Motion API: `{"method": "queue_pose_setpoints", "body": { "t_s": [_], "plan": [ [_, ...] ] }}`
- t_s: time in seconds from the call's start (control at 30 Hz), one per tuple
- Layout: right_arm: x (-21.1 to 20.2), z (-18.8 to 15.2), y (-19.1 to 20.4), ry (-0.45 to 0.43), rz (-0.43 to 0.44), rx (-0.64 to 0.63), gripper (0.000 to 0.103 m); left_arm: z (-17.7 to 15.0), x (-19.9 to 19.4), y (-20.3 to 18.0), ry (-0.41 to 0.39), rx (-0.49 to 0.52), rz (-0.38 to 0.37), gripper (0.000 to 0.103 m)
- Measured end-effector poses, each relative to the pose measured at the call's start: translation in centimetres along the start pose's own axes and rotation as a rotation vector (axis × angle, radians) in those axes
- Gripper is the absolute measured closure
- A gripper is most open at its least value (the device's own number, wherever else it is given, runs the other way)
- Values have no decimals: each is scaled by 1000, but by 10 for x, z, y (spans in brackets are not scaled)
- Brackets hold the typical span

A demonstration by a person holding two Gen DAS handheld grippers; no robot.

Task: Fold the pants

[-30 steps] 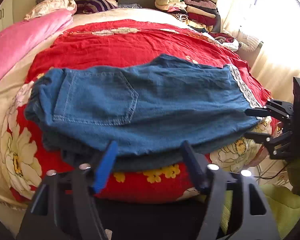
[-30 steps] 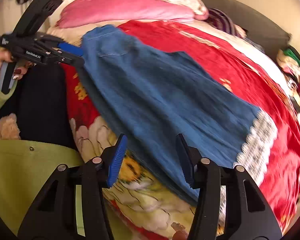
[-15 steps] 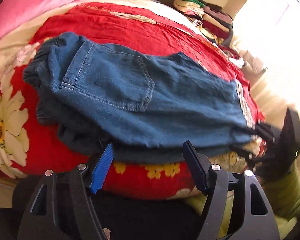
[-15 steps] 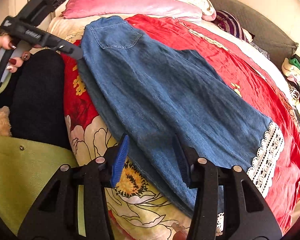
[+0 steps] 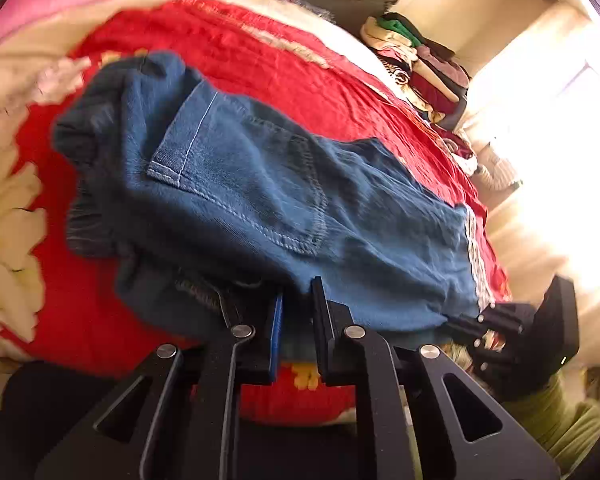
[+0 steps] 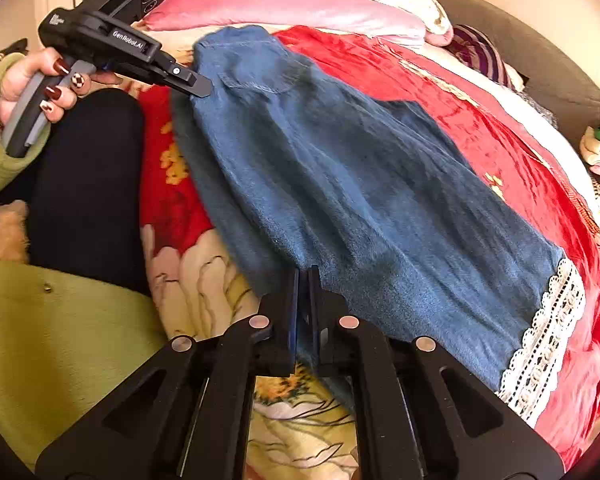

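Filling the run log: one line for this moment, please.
step: grasp near edge | left tool: shut on pants | right tool: shut on pants | pants: flat on bedspread

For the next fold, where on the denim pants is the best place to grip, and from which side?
Grip the long near edge of the denim pants, coming in low from the person's side of the bed. The pants lie flat with that edge overhanging slightly toward the person. Both the left hand-held gripper and the right hand-held gripper look pinched there already.
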State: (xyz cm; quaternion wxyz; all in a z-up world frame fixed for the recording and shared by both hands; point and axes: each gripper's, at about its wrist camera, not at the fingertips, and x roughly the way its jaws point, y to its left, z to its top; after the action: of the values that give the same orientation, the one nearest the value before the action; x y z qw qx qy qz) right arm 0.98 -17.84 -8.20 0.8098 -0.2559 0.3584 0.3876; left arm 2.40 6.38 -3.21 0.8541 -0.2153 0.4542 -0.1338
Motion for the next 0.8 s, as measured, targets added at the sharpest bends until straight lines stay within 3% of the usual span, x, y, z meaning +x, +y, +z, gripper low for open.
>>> {"method": "queue_pose_setpoints", "body": {
  "t_s": [0.1,0.23,0.3,0.37,0.43,0.57,0.67,0.8],
  "plan": [
    [-9,-3,7,-16,10,-28,102,-10,-14,-5,-3,49,19,91],
    [1,-9,8,17,5,-24,101,-12,-3,4,67,16,57,88],
    [-1,-9,8,23,16,-17,97,-13,-3,4,76,22,56,77],
    [-13,-9,3,-2,49,11,86,-14,-12,-3,69,52,58,51],
    [-27,-10,-6,-42,38,41,78,-12,-26,-15,28,107,77,46],
    [-51,-15,-40,-118,-33,163,66,3,-51,-40,-67,199,90,33],
    [-57,-17,-74,-139,-134,286,59,25,-49,-58,-109,272,118,33],
    [-64,-25,-126,-166,-215,485,55,63,-23,-76,-108,340,130,33]
  ]
}}
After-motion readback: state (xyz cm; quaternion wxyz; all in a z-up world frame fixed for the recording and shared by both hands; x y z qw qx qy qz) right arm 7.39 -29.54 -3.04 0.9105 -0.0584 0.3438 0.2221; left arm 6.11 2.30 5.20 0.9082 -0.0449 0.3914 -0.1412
